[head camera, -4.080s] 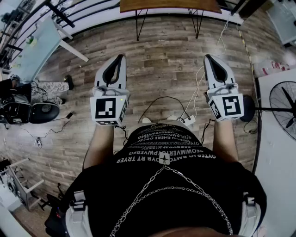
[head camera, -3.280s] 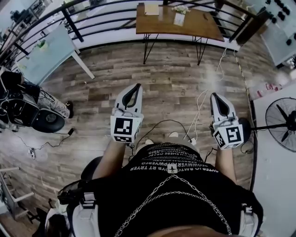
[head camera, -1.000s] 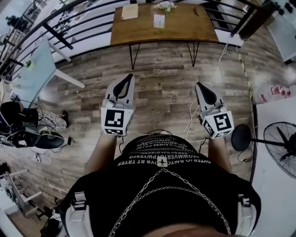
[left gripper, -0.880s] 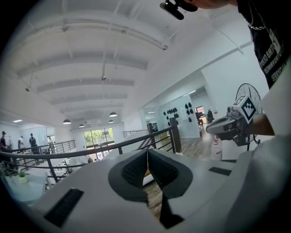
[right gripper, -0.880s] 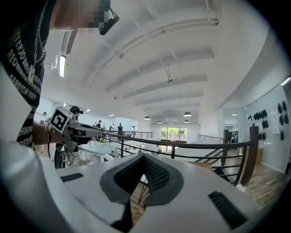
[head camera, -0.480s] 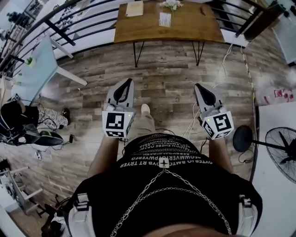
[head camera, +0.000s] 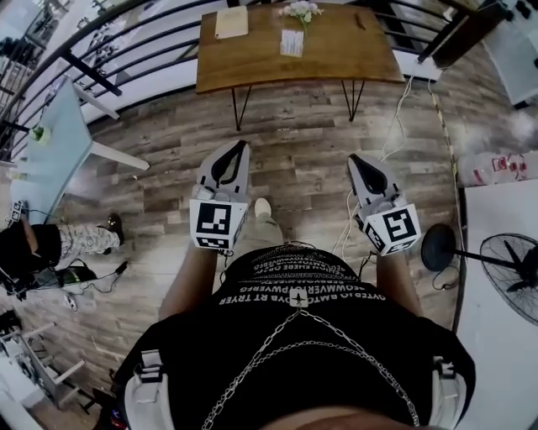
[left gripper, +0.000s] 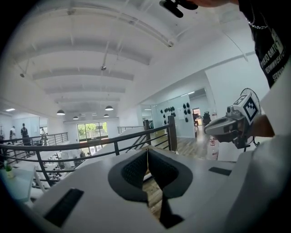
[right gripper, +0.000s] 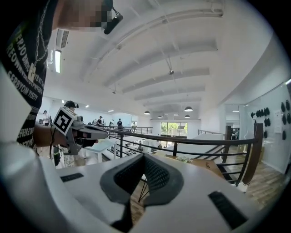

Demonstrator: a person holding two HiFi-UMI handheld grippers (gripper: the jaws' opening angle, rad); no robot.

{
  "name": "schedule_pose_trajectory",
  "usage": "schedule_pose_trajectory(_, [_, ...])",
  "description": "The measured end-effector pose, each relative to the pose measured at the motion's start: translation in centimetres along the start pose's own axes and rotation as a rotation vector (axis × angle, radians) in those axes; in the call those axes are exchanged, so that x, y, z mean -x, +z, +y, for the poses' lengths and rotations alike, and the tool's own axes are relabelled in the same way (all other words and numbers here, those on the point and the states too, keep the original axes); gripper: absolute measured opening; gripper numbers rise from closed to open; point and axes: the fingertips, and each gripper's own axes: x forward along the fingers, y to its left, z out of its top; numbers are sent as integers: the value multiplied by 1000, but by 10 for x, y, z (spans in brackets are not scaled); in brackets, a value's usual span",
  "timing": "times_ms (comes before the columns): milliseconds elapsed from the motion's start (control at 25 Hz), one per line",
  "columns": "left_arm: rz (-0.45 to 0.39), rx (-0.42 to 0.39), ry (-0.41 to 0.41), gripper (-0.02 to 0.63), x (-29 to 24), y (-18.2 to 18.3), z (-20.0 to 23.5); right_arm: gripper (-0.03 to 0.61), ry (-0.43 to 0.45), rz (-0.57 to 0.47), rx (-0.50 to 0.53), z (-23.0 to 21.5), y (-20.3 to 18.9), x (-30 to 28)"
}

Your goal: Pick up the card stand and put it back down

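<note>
Grey-brown plank floor (head camera: 303,143) fills the middle of the head view, with a black railing (head camera: 126,46) along its far edge. A wooden table (head camera: 336,59) stands at the far side. The card stand (head camera: 292,42) sits upright on it near the far middle, with a small bunch of flowers (head camera: 301,10) just beyond and a tan pad (head camera: 231,22) to its left.

The left gripper (head camera: 238,151) and right gripper (head camera: 357,162) hang over the floor, well short of the table. Both have their jaws pressed together with nothing between them. A standing fan (head camera: 509,265) is at the near right.
</note>
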Motion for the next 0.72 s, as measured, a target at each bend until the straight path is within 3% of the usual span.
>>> schedule_pose_trajectory(720, [10, 13, -74, 29, -93, -6, 73, 11, -53, 21, 5, -38, 15, -106])
